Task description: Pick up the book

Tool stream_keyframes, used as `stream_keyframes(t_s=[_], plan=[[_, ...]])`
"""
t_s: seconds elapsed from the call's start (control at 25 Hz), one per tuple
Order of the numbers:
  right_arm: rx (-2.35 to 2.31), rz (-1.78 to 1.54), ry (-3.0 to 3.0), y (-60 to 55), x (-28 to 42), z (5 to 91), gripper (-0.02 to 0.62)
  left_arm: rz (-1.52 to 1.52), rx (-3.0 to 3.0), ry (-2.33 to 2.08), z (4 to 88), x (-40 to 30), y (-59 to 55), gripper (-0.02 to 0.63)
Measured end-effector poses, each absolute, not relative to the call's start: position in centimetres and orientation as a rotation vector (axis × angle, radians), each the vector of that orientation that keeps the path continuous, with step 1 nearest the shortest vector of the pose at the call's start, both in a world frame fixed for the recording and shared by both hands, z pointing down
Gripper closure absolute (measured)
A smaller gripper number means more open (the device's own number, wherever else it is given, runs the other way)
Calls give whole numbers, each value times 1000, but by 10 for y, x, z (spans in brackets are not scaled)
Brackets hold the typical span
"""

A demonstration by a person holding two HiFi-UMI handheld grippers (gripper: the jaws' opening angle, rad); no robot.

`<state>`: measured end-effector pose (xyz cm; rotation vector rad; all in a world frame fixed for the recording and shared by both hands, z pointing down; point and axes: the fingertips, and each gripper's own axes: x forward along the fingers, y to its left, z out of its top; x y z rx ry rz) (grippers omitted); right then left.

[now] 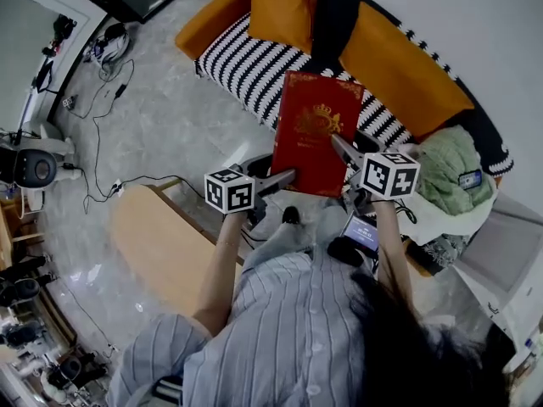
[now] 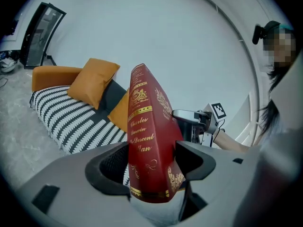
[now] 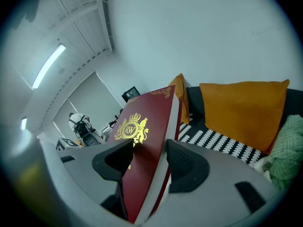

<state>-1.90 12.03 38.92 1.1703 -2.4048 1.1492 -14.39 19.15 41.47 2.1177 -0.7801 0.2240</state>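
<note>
Both claws are shut tight on the red book (image 1: 312, 125): my left claw (image 1: 284, 177) pinches its near left corner across the spine end, and my right claw (image 1: 341, 147) stands wide on the right edge with a pad on each cover, though the left one's outer pad seems to touch only at its tip. Between them the book hangs in the air, gold crest up, with the striped sofa seat (image 1: 246, 62) and orange cushions (image 1: 284, 2) beyond it and a wooden table (image 1: 157, 244) lower left on the grey floor (image 1: 161, 117)
</note>
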Motion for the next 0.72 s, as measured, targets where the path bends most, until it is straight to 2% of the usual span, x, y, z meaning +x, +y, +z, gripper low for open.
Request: stream_keyframes(t_s=[0.36, 0.72], plan=[[1277, 1137, -2398, 187, -57, 382, 364, 224, 2168, -722, 410, -187, 248, 284], [1364, 1118, -2358, 255, -57, 380, 364, 217, 2189, -653, 411, -189, 308, 284]])
